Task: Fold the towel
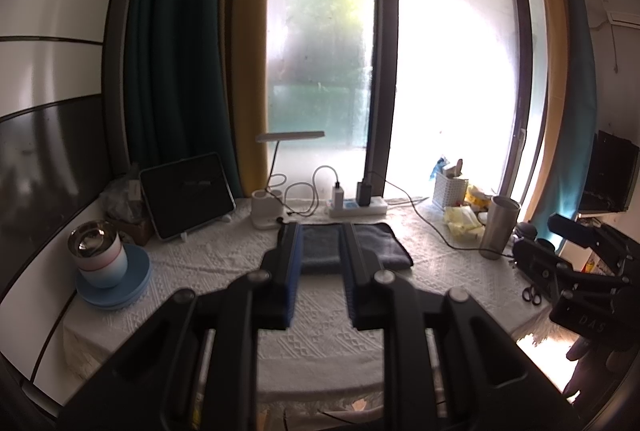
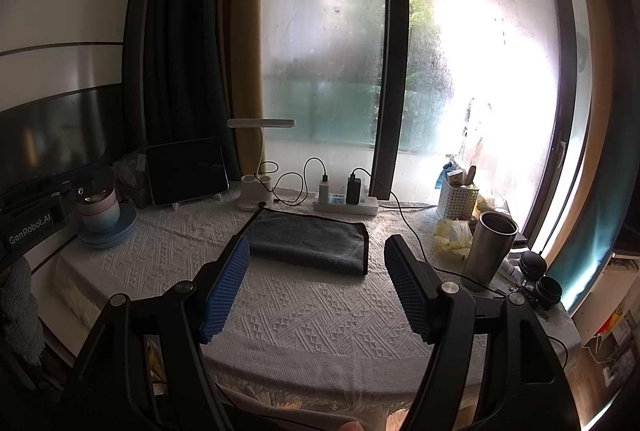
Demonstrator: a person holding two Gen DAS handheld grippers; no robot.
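Note:
A dark grey-blue towel (image 2: 310, 243) lies folded flat on the white tablecloth (image 2: 304, 311) near the back of the table; it also shows in the left wrist view (image 1: 320, 247). My left gripper (image 1: 318, 231) is raised in front of the towel, jaws open with a narrow gap, empty. My right gripper (image 2: 318, 243) is held above the table's near side, jaws wide open and empty. The right gripper also shows at the right edge of the left wrist view (image 1: 568, 255), and the left gripper's body at the left edge of the right wrist view (image 2: 48, 207).
A tablet (image 2: 186, 171), desk lamp (image 2: 260, 159) and power strip (image 2: 346, 205) stand behind the towel. A cup on blue plates (image 2: 104, 215) is at the left. A steel tumbler (image 2: 488, 251), white basket (image 2: 458, 197), cable and scissors (image 1: 532, 293) are at the right.

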